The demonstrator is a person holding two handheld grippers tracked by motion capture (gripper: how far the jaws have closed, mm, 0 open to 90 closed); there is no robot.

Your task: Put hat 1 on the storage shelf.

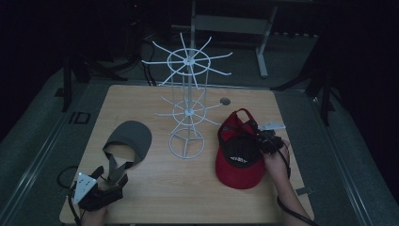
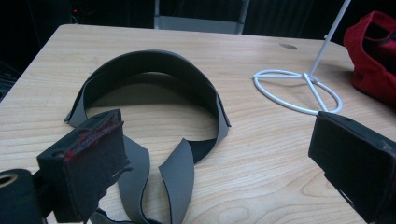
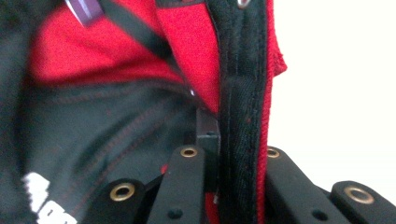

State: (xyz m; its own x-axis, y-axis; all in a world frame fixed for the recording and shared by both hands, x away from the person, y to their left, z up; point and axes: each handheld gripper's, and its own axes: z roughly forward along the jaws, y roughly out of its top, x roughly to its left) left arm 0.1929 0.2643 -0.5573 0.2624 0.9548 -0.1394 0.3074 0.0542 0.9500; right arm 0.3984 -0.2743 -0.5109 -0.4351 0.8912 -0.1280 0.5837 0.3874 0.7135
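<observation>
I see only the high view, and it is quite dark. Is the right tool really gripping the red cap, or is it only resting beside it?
Observer: It is gripping. In the right gripper view, the right tool is shut on the red cap, and the cap's black-lined edge runs between the two jaws.
Operator: Thank you. And the left tool, does it hold the grey visor already?
Observer: Not yet. In the left gripper view, the left tool is open with its jaws wide apart. The loose strap ends of the grey visor lie on the table between the jaws, not pinched.
</observation>
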